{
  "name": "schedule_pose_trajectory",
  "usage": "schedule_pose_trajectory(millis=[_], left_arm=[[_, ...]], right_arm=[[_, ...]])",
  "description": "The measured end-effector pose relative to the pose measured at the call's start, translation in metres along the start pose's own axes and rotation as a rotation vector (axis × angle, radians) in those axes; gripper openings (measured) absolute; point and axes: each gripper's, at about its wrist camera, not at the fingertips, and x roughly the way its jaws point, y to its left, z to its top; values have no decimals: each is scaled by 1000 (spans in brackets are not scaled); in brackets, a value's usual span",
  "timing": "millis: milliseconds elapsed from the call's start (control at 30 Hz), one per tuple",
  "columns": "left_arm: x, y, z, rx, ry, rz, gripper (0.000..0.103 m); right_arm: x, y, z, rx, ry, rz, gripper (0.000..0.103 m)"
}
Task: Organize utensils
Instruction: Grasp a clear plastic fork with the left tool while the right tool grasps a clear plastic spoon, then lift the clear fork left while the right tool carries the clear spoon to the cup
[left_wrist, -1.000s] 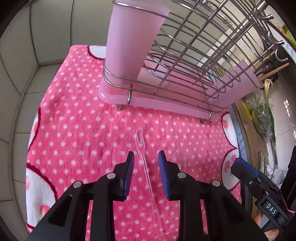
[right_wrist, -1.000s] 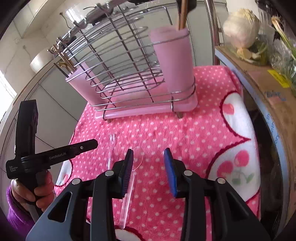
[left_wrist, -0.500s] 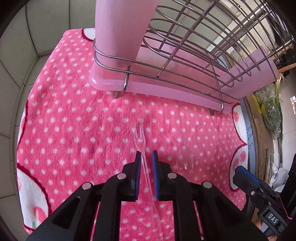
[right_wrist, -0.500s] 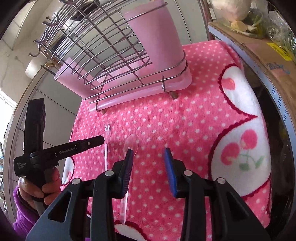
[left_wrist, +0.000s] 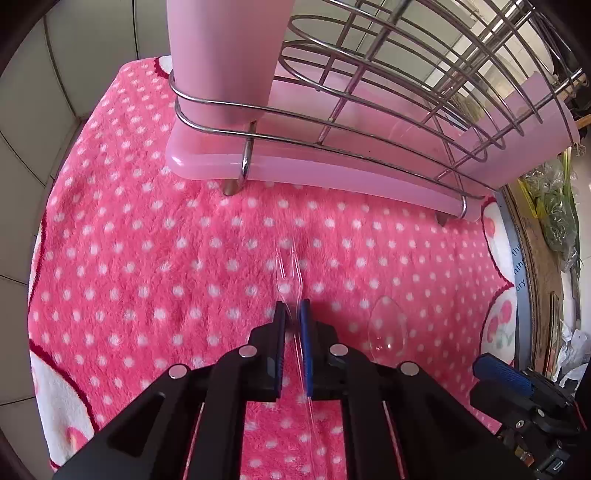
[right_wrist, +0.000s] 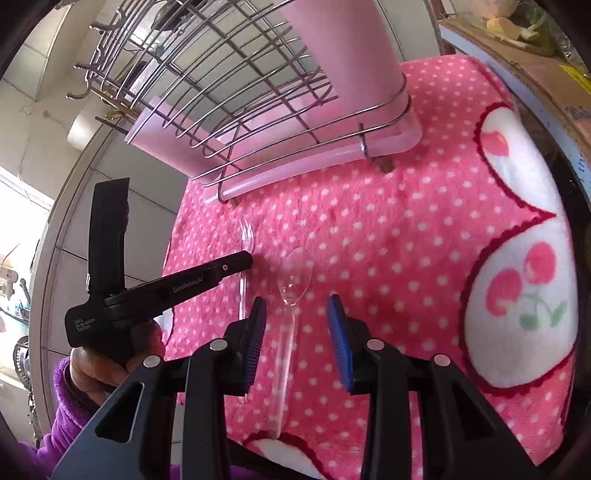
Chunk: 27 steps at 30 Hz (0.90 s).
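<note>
A clear plastic fork (left_wrist: 289, 273) lies on the pink dotted towel (left_wrist: 147, 258), tines toward the rack. My left gripper (left_wrist: 292, 314) is shut on the fork's neck; it also shows in the right wrist view (right_wrist: 243, 262). A clear plastic spoon (left_wrist: 386, 328) lies to the right of the fork. In the right wrist view the spoon (right_wrist: 293, 284) lies between the fingers of my open right gripper (right_wrist: 297, 314), its handle running back under them. The wire rack with pink cups and tray (left_wrist: 332, 158) stands behind, also in the right wrist view (right_wrist: 295, 110).
Grey tiled wall (left_wrist: 55, 92) borders the towel on the left. A shelf edge with greens in bags (left_wrist: 554, 221) runs along the right. A cardboard box and vegetables (right_wrist: 517, 37) sit to the right of the rack.
My left gripper has moved forward and down and closed on the fork. My right gripper has come lower and closer over the spoon, still open.
</note>
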Motion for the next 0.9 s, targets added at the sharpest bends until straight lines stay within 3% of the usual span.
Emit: schedule_pose_trajectory(millis=[300,467,600,867,900], left_arm=[[-36,19,-6,-13,-82,-67,6],[-55,26,-8,-18,-118,-112,6],[-68,41,-16,-16,-137,-140,6],[-77,52,-22,-33,-158,-174,6],[-78,54,-23,-34,-159,-173,6]], right_arm=[[38,12,9,37,78,23,35],[59,13,14,61,98,-58,35],[72,6,18,101,118,-57,35],[80,21,26,56,70,-63,35],[81,23,25,47,62,-62,28]])
